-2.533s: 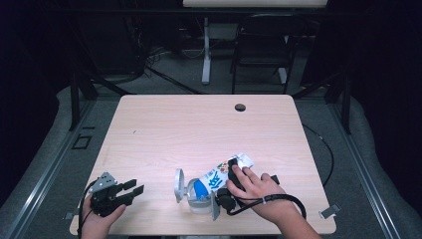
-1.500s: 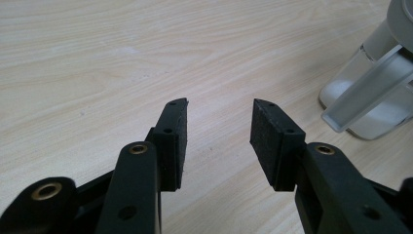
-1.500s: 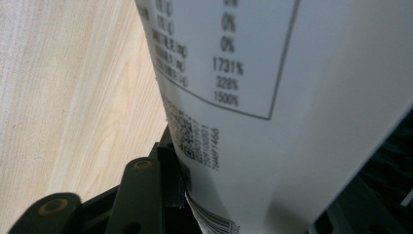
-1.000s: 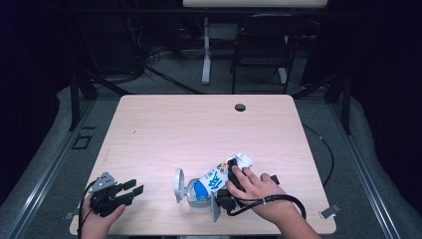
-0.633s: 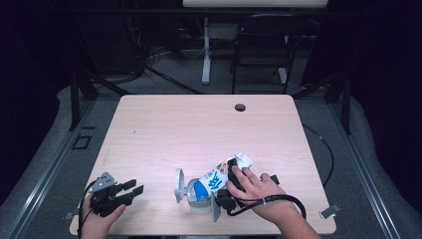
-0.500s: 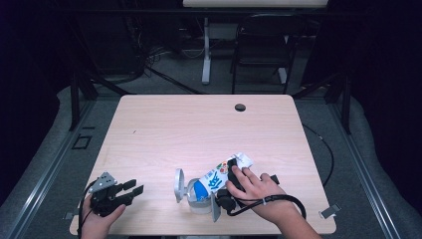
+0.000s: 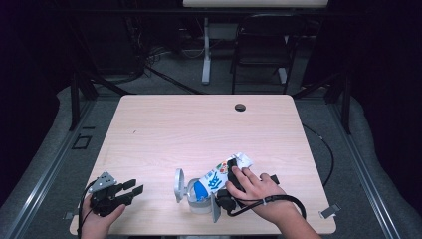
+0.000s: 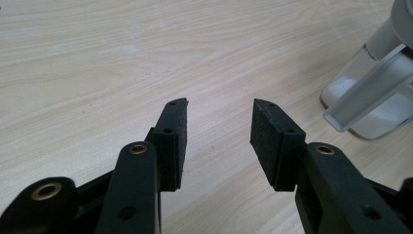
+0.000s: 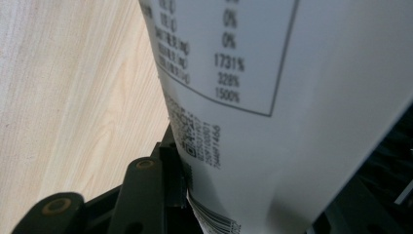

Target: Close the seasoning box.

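Note:
A white and blue packet (image 7: 221,175) lies tilted with its lower end in the mouth of a clear container (image 7: 200,195) near the table's front edge. The container's grey lid (image 7: 178,185) stands swung open to the left. My right gripper (image 7: 230,189), under the person's hand, is shut on the packet; in the right gripper view the packet's printed white side (image 9: 272,97) sits between the jaws. My left gripper (image 7: 134,187) rests at the front left corner, open and holding nothing. In the left gripper view its pads (image 8: 267,139) stand apart, with the container (image 8: 375,97) off to the right.
The light wooden table (image 7: 199,129) has a dark cable hole (image 7: 240,107) near its far edge. A black cable (image 7: 323,149) hangs off the right side. A chair (image 7: 261,45) and a desk leg (image 7: 205,50) stand on the floor behind the table.

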`<state>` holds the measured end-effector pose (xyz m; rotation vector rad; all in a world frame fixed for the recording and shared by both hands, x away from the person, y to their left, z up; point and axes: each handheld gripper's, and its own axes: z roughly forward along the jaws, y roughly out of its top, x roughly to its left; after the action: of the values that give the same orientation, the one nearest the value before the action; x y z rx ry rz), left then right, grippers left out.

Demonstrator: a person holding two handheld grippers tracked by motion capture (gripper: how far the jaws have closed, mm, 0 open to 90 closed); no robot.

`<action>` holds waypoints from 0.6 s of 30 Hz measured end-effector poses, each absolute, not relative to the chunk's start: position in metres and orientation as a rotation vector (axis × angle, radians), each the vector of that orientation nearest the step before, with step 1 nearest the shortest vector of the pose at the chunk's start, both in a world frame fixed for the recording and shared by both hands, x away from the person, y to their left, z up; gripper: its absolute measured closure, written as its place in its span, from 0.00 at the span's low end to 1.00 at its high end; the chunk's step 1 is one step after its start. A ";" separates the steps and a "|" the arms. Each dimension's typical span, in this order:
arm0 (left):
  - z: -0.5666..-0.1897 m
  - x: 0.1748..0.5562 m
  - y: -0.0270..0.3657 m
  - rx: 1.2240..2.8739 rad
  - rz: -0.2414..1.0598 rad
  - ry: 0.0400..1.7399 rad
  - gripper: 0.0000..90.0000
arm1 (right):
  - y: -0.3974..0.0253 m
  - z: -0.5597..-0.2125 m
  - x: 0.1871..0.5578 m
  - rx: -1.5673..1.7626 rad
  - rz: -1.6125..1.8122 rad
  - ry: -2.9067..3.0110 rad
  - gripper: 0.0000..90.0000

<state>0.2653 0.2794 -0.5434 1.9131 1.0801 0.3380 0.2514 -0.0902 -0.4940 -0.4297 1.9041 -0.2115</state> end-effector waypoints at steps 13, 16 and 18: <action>-0.544 0.265 0.279 1.913 0.339 1.079 0.64 | -0.089 -0.493 0.251 -0.447 -0.218 1.890 0.64; -0.544 0.265 0.279 1.913 0.339 1.079 0.64 | -0.089 -0.493 0.251 -0.448 -0.218 1.889 0.64; -0.543 0.265 0.280 1.913 0.338 1.081 0.64 | -0.089 -0.493 0.251 -0.447 -0.204 1.894 0.64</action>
<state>0.2651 0.2796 -0.5434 1.9132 1.0810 0.3380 0.2511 -0.0894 -0.4935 -0.4466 1.8940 -0.2038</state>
